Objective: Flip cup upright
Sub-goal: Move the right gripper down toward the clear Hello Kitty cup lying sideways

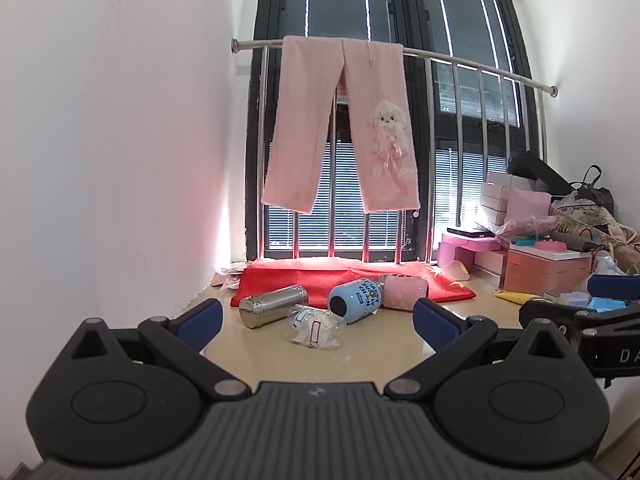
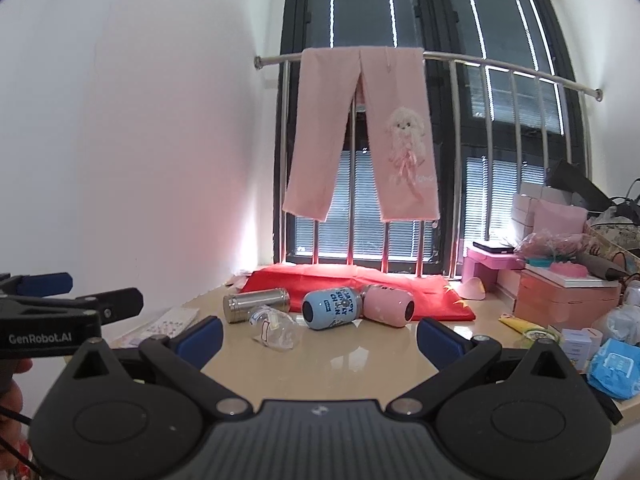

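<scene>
Both tongs hang spread wide with nothing between the pads: my left gripper [image 1: 316, 320] and right gripper [image 2: 320, 338] sit short of the bench's near edge [image 2: 340, 364].

Four cups lie on their sides mid-bench, toward the back: a steel flask [image 1: 272, 305], a clear plastic cup [image 1: 318, 326], a blue cup [image 1: 356, 300] and a pink cup [image 2: 388, 304], the last two against the red cloth [image 1: 400, 276].

My worry is rolling. Round bodies on a glossy top could skid from a glancing pad, and the blue and pink cups touch, so nudging one may shove the other. I judge the thin clear cup could crumple under a hard squeeze.

Only the right view shows the pink cup's dark end and the sticker sheet [image 2: 172, 316] at the left edge; the left view half hides that cup behind the blue one.
</scene>
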